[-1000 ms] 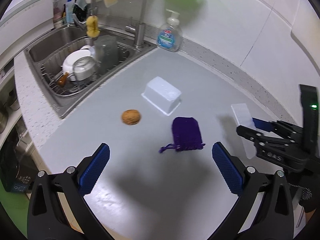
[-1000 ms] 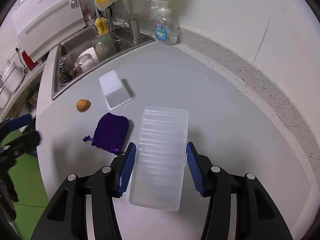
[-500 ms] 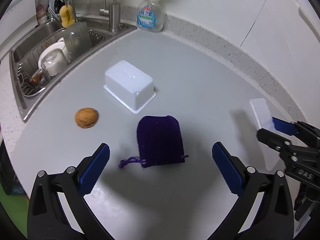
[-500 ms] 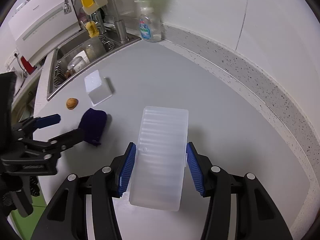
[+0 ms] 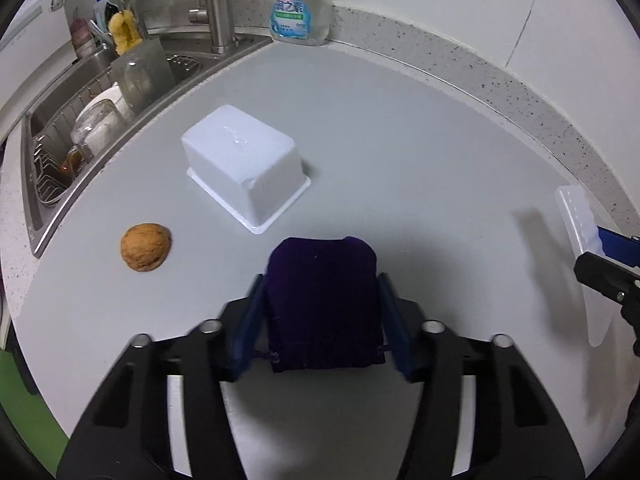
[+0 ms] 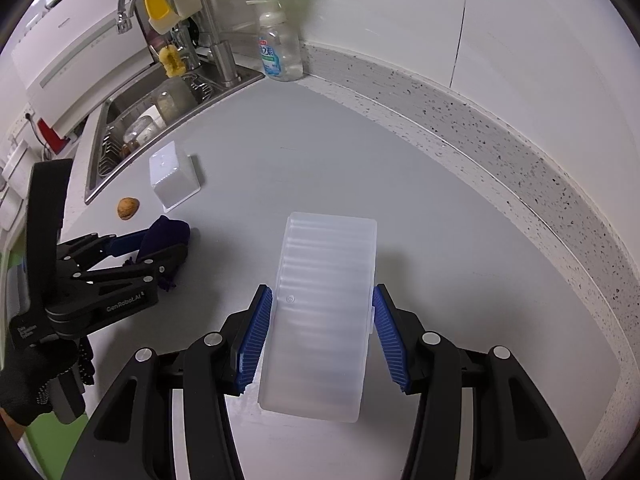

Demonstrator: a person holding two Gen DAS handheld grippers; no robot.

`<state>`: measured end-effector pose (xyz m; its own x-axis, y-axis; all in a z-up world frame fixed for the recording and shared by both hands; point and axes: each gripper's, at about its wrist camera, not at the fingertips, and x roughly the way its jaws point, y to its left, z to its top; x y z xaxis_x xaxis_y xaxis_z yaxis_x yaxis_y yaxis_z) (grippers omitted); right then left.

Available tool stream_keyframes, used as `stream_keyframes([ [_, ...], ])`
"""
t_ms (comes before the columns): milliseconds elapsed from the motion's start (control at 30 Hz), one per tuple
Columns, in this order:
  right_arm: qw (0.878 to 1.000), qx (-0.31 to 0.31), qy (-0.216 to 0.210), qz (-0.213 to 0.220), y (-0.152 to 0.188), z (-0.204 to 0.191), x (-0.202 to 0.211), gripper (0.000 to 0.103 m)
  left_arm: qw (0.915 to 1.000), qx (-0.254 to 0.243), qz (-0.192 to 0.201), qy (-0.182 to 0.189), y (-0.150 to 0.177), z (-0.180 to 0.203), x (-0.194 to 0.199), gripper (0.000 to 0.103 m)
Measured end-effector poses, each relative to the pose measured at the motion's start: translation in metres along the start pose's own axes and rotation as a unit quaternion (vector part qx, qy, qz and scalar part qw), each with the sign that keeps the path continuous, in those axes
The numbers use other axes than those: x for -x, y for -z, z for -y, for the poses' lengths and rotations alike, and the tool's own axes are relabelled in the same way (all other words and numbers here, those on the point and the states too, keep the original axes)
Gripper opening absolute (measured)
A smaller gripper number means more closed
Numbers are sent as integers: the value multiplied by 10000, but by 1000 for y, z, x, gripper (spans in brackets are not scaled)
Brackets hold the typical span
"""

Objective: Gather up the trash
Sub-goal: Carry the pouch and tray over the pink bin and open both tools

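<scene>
Left wrist: left gripper (image 5: 322, 320) pinching purple pouch (image 5: 322, 300); right gripper (image 6: 322, 332) clamping translucent lid (image 6: 320, 308).

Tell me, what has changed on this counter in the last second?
The left gripper moved forward and closed its fingers around the purple pouch. The right gripper kept holding the clear plastic tray. The walnut and white container stayed put.

"GenRobot.AI" was printed in white along the black body of the left gripper (image 6: 160, 246), seen from the right wrist. The soap bottle (image 5: 299, 12) by the faucet carried a blue label with Chinese characters, too blurred to make out.
</scene>
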<state>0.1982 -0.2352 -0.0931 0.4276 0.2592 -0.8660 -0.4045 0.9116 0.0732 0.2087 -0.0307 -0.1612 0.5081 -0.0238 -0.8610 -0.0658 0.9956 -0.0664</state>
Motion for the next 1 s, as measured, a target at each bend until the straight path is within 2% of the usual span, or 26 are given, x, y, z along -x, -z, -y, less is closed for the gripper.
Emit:
stream_keyframes([
  [67, 10000, 6, -20, 9, 0, -1, 0, 50, 10000, 47, 21, -10, 1, -6, 1, 19],
  [133, 10000, 17, -49, 7, 0, -3, -1, 50, 10000, 35, 35, 65, 1, -10, 3, 9],
  [167, 10000, 22, -63, 6, 0, -4, -1, 50, 9999, 30, 42, 87, 1, -12, 4, 8],
  [400, 9997, 150, -203, 49, -3, -21, 3, 50, 9992, 204, 139, 310, 7, -18, 27, 6],
  [600, 9987, 341, -372, 120, -5, -48, 12, 50, 9981, 339, 364, 359, 15, -36, 67, 6],
  [867, 9938, 810, -721, 247, -6, -113, 30, 50, 9959, 613, 655, 73, 47, -89, 131, 6],
  [1000, 9869, 1187, -1050, 297, -1, -168, 40, 50, 9931, 891, 736, -185, 77, -129, 163, 6],
])
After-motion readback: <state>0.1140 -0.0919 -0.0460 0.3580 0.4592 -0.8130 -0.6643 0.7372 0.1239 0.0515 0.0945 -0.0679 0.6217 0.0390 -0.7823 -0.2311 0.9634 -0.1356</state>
